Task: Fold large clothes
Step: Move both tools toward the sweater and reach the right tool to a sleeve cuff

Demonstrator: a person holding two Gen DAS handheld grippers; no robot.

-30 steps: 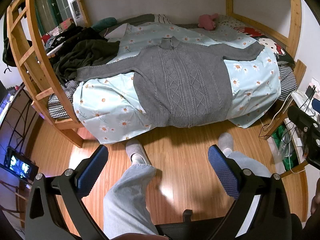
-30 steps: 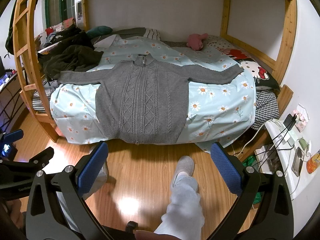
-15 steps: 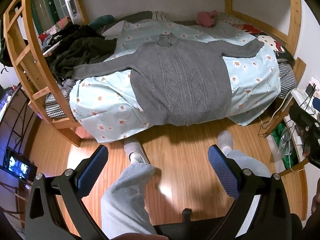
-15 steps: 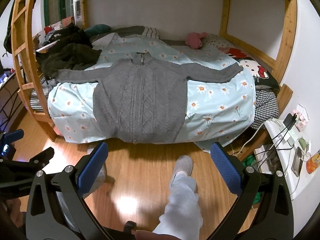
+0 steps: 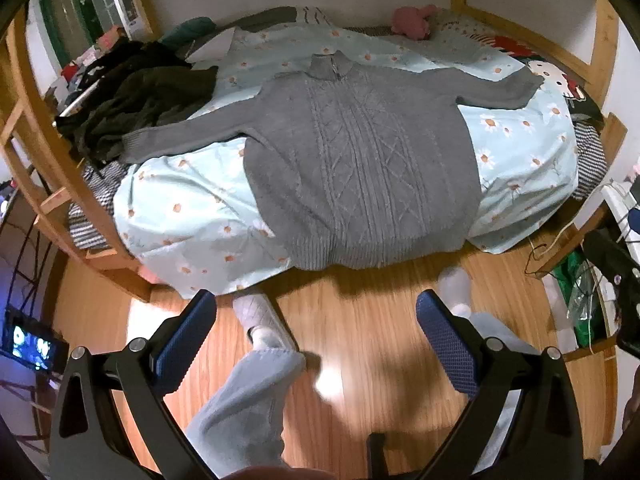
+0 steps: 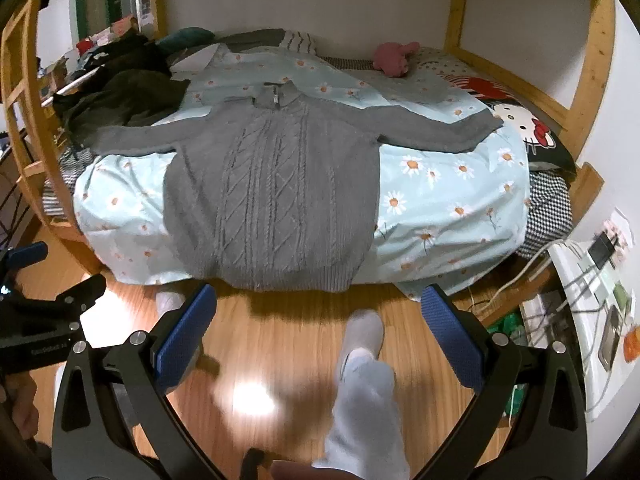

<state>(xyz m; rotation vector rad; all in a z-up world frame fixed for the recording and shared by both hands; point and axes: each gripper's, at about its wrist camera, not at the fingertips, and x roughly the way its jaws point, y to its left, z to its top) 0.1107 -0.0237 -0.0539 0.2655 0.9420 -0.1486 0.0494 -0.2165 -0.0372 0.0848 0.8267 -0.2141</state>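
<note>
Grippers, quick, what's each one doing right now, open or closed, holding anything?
Left gripper: open, jaws wide apart, holding nothing, over the floor short of the grey sweater.
Right gripper: open, holding nothing.

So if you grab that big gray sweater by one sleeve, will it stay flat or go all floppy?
Probably floppy: the gray sweater already droops over the bed edge. Its thick cable knit looks fairly heavy, so the rest would likely drag and stretch.

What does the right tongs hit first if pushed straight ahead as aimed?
Likely the grey sweater's hem at the bed edge; the right tongs are open, with only bare floor between. Depth is unclear.
</note>
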